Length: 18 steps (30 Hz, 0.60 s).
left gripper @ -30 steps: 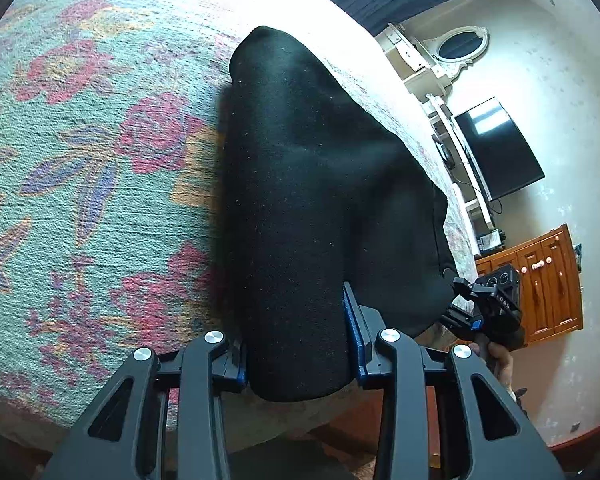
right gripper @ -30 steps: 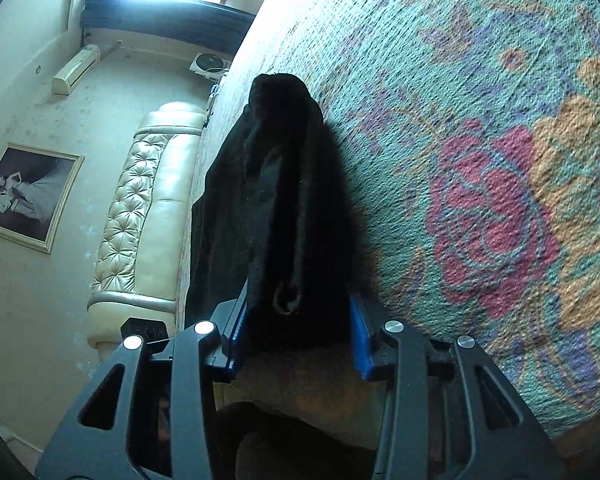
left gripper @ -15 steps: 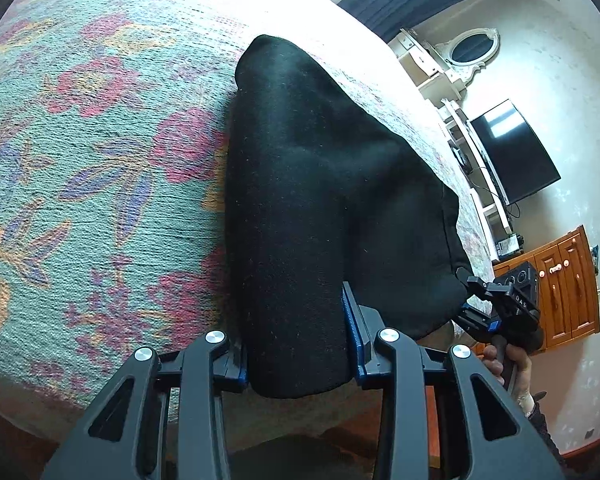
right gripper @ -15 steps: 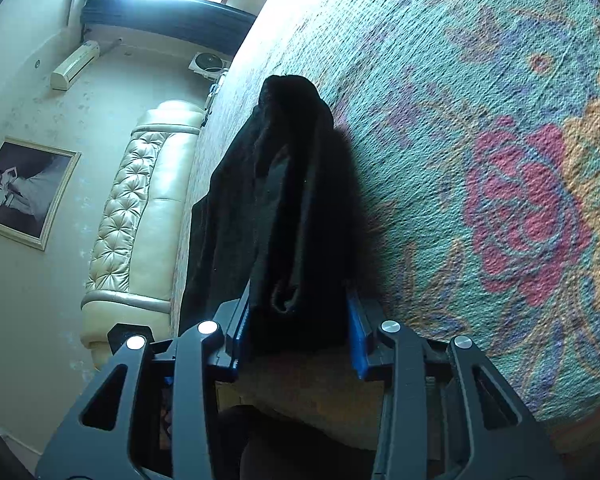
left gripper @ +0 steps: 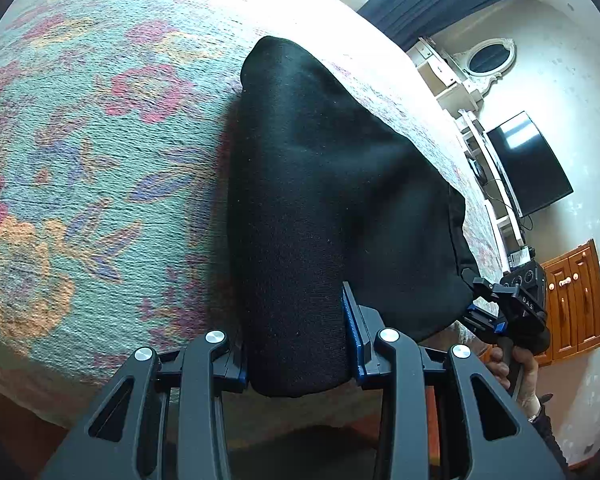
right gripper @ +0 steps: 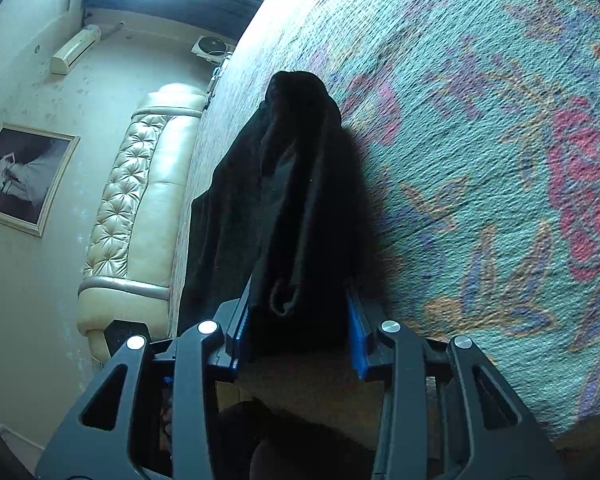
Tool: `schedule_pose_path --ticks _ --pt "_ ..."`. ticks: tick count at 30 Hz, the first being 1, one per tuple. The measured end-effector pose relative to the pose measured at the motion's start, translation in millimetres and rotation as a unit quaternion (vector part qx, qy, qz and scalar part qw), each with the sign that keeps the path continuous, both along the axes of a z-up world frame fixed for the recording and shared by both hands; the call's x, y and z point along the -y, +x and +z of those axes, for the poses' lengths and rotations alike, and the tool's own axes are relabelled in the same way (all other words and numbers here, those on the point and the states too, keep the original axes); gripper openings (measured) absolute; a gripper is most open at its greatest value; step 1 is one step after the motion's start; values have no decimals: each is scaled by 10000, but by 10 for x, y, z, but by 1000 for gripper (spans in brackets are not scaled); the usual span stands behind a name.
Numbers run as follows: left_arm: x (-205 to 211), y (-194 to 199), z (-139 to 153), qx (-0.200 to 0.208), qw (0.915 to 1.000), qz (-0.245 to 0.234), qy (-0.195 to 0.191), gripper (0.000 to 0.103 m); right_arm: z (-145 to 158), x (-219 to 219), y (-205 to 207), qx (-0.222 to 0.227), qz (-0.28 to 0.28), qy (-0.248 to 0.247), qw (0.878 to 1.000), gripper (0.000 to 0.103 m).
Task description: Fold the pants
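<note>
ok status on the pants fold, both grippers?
Left gripper and right gripper each clamped on the black pants. Pants draped on floral bedspread. Nothing in the way.

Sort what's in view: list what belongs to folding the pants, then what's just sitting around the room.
Part of the job:
- black pants
- left tongs, clamped on the pants
- right tongs, clamped on the pants
- floral bedspread under the pants

Just around:
- television
- oval mirror
- wooden cabinet
- cream sofa
- framed picture
</note>
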<state>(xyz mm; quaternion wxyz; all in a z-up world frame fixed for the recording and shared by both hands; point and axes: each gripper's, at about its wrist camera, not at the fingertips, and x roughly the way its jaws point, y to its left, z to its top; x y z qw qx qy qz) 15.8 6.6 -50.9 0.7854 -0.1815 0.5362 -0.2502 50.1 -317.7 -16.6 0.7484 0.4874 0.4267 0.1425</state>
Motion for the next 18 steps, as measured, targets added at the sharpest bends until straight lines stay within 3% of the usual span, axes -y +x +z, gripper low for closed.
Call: schedule_pose_path --ticks 12,18 --pt "-429 -59 47 -62 9993 344 100 36 38 -516 287 -16 410 48 9991 38" --pt "-479 -22 -26 -248 9993 229 -173 44 43 -668 358 -37 451 63 9990 38"
